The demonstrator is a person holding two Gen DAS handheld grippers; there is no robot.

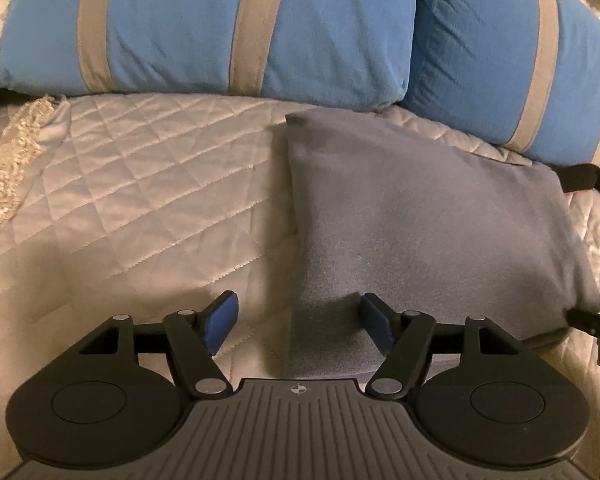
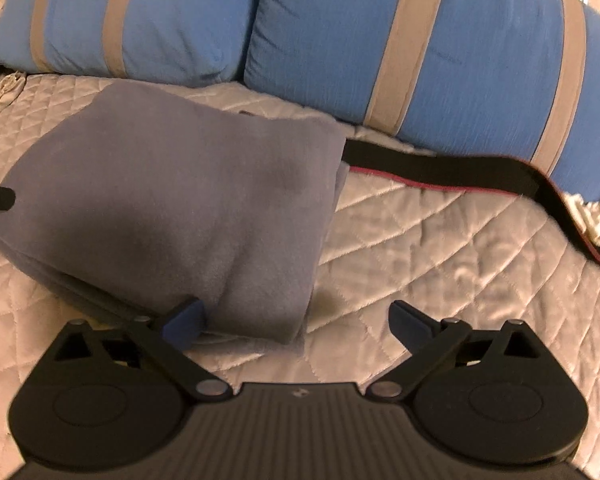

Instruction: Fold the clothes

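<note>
On quilted, diamond-stitched bedspread (image 1: pixel 148 184), soft grey fleece garment (image 1: pixel 412 216) folded square; left gripper (image 1: pixel 298 324), right gripper (image 2: pixel 296 322) both spread, empty.

I am in a bedroom at home, working over a made bed. The bed (image 1: pixel 148 184) is covered by a pale quilted bedspread stitched in diamonds, with a fringed edge at the far left. At the far side two plump blue pillows (image 2: pixel 452 52) with grey stripes lie side by side. A folded grey fleece garment (image 2: pixel 180 200) rests on the quilt, and a black strap (image 2: pixel 440 172) trails beside it to the right.
</note>
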